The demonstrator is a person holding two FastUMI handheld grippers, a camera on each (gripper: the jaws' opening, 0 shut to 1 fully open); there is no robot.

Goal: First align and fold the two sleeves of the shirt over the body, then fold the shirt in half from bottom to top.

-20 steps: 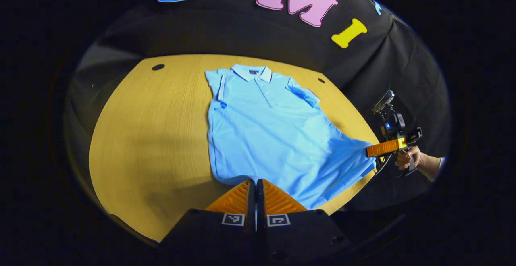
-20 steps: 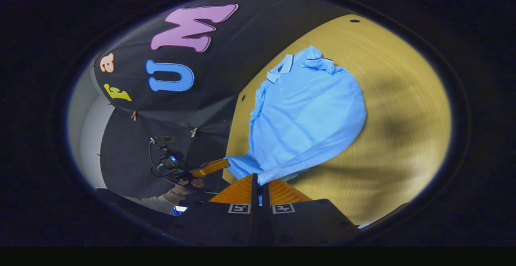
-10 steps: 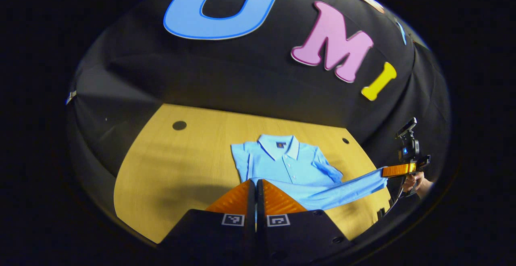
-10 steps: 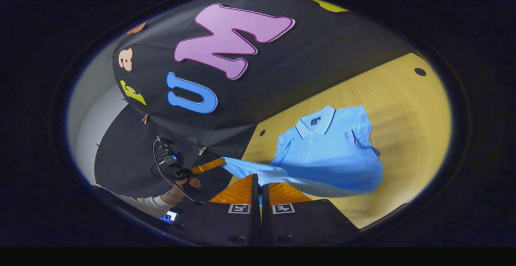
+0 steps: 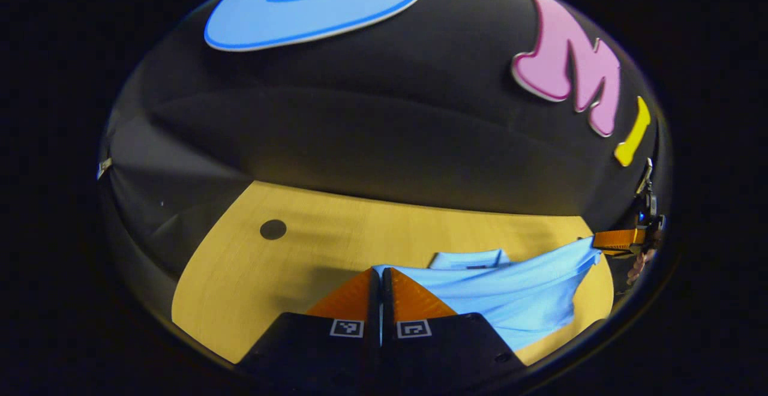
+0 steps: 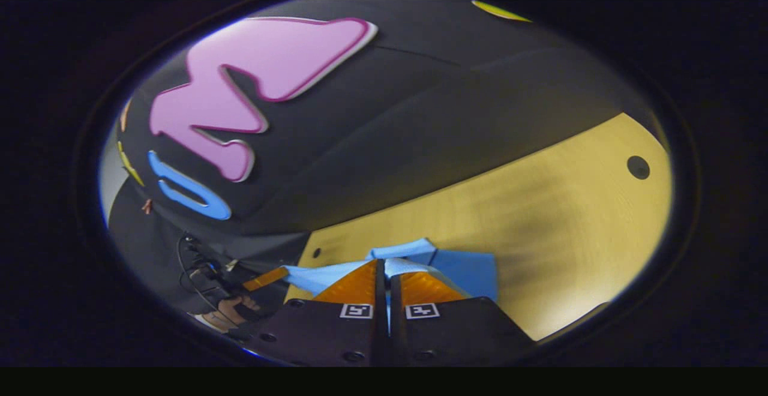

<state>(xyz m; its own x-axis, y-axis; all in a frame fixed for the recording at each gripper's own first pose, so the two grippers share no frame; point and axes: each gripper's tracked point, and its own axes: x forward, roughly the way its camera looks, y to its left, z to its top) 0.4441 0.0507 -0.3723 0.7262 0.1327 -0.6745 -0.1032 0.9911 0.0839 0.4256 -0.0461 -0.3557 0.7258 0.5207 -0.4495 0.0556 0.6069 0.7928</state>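
Pinching the shirt's (image 5: 510, 291) hem, the left gripper's (image 5: 380, 271) fingers (image 5: 348, 297) are closed on the cloth. The right gripper (image 6: 384, 262) likewise clamps the hem's other corner. Between them the hem hangs stretched above the desk (image 5: 252, 276), over the collar (image 5: 465, 259). A hand (image 6: 231, 309) grips the left gripper's handle.

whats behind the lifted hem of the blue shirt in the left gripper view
Behind the raised hem stretched between the left gripper and the right gripper, the collar peeks over it, lying on the wooden table. The hem covers the shirt's body and sleeves.
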